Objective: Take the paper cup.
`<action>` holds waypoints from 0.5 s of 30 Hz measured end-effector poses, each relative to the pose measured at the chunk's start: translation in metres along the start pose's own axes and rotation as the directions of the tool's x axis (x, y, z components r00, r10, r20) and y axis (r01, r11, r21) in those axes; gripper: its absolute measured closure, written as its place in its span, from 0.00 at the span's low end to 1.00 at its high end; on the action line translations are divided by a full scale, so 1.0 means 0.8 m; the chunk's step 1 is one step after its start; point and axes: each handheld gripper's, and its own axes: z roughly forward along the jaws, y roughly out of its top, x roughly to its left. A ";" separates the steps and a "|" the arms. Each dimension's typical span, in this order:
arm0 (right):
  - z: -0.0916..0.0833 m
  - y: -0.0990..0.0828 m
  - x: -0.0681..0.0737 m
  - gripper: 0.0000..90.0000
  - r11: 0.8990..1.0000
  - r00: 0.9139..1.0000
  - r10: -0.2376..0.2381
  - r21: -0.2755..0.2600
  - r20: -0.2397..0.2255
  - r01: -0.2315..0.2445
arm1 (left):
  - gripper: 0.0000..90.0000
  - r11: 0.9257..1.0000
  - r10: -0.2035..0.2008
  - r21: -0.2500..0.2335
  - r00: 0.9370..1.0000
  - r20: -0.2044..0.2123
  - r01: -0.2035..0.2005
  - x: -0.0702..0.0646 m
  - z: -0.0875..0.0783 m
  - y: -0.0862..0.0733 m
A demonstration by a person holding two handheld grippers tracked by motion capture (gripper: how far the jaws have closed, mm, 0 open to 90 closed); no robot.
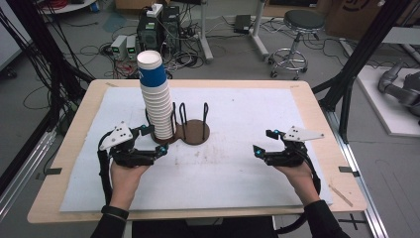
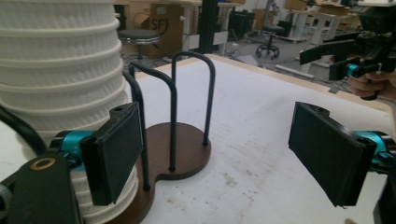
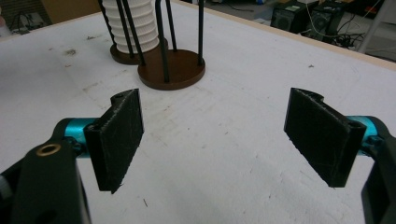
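Observation:
A tall stack of white ribbed paper cups (image 1: 157,99), topped by a blue cup, stands in one side of a brown wooden holder (image 1: 195,133) with black wire loops. In the high view my left gripper (image 1: 154,140) sits just left of and in front of the stack, open with nothing between its pads. Its own view shows the stack (image 2: 60,70) close behind the left pad, the holder's free base (image 2: 184,151) ahead, and the left gripper (image 2: 222,154) standing wide. My right gripper (image 1: 263,142) rests open over the mat to the right, apart from the holder (image 3: 173,70) and stack (image 3: 133,28); the right gripper (image 3: 215,140) holds nothing.
A white mat (image 1: 237,173) covers the wooden table (image 1: 64,163). Black frame posts (image 1: 346,74) rise at the table's right and left. On the floor beyond stand a stool (image 1: 297,34), computer boxes (image 1: 158,27) and cables.

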 end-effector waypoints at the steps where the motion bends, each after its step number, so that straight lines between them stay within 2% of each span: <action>1: 0.001 0.000 -0.001 0.22 1.000 1.000 0.005 -0.001 0.006 -0.005 | 0.19 1.000 -0.006 -0.012 1.000 0.012 0.006 0.001 -0.001 0.002; 5: 0.003 -0.001 -0.005 0.22 1.000 1.000 0.016 0.013 0.012 -0.017 | 0.18 1.000 -0.014 -0.016 1.000 0.016 0.014 0.003 -0.005 0.006; 9: 0.003 -0.001 -0.005 0.22 1.000 1.000 0.013 0.014 0.023 -0.014 | 0.18 1.000 -0.008 0.002 1.000 -0.005 0.008 0.006 -0.005 0.009; 10: 0.002 -0.001 -0.004 0.22 1.000 1.000 0.011 0.012 0.029 -0.011 | 0.18 1.000 -0.008 0.003 1.000 -0.029 0.008 0.008 -0.005 0.011; 15: 0.001 -0.002 -0.004 0.22 1.000 0.999 0.021 0.015 0.034 -0.022 | 0.15 1.000 -0.015 0.004 0.999 -0.039 0.015 0.011 -0.003 0.014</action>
